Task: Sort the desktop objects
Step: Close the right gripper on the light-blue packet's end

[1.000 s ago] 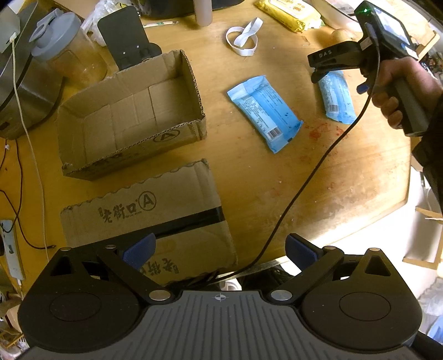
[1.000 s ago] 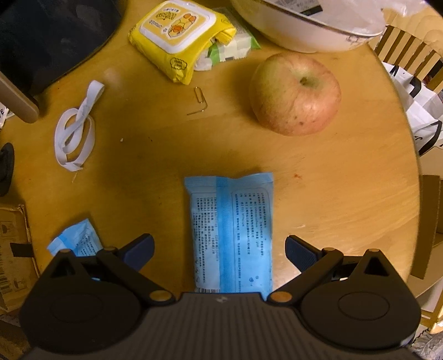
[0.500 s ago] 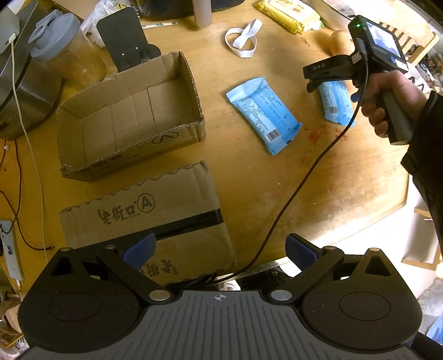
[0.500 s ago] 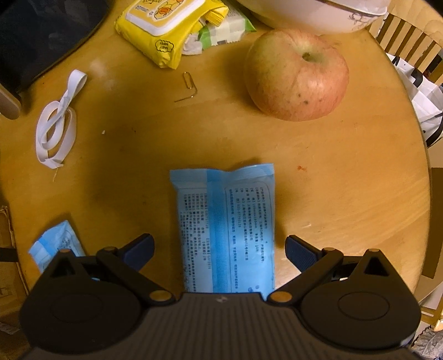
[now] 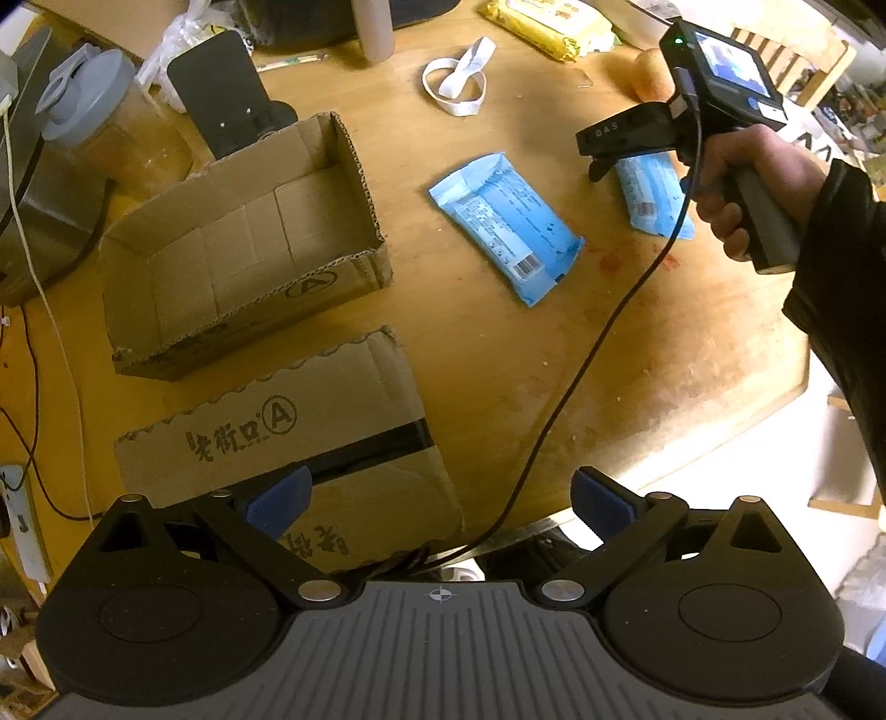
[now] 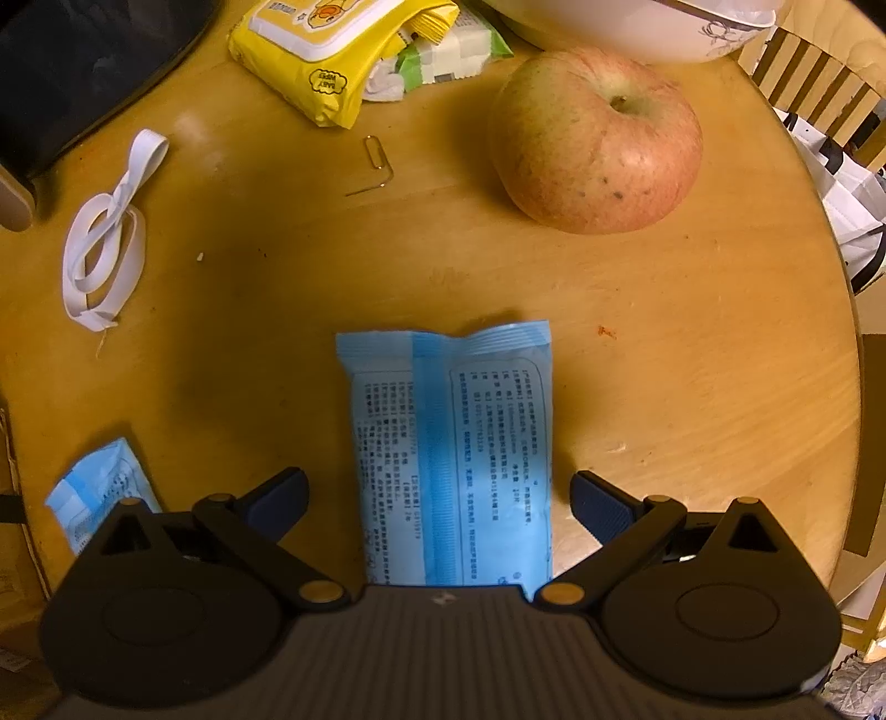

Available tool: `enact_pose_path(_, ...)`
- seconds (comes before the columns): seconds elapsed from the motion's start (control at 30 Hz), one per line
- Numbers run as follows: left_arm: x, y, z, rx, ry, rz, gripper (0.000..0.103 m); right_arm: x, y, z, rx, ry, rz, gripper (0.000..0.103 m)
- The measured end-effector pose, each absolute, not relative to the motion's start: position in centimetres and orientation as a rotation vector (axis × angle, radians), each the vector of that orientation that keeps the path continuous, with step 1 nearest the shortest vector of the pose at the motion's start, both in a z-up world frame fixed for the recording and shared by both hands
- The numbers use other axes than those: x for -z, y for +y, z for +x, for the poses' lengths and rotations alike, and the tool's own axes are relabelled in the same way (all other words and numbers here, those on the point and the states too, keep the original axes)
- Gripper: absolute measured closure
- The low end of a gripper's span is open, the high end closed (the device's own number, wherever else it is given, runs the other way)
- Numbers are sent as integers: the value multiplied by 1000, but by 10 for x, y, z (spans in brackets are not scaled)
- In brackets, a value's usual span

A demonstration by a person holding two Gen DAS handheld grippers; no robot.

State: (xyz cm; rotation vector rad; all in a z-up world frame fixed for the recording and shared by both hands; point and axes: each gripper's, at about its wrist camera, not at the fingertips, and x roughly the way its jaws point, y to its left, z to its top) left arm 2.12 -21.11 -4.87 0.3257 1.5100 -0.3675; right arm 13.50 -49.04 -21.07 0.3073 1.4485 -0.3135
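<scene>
Warm yellowish indoor light, fairly dim, w/ a broad soft shadow on the table (image 6: 232, 343) left of the blue packet (image 6: 451, 459) in the right wrist view. Left wrist view: pale glare strip along the near table edge (image 5: 692, 459), the bottom-right floor washed out. Strong fisheye bend & dark vignette at all corners; centre is sharp enough to show packet print, but the top edge goes soft, e.g. the yellow wipes pack (image 5: 545, 25).

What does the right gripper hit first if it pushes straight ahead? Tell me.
The right gripper, jaws open, would first meet the light blue plastic packet lying flat between them. Height above the wooden table is unclear, so it might skim over.
</scene>
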Motion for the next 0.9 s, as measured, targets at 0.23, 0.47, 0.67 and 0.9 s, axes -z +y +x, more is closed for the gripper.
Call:
enact_pose_path(0.23,48,-211,21,372,1509,324,0,210,-489,132,318,1443,307,2)
enact_pose_path(0.47,48,-210,21,375,1505,321,0,210,-488,129,322,1438,306,20)
enact_pose_path(0.67,48,-210,22,374,1502,320,0,209,-487,126,326,1433,306,38)
enact_pose_path(0.9,47,-207,23,364,1498,307,0,209,-486,123,330,1428,305,45)
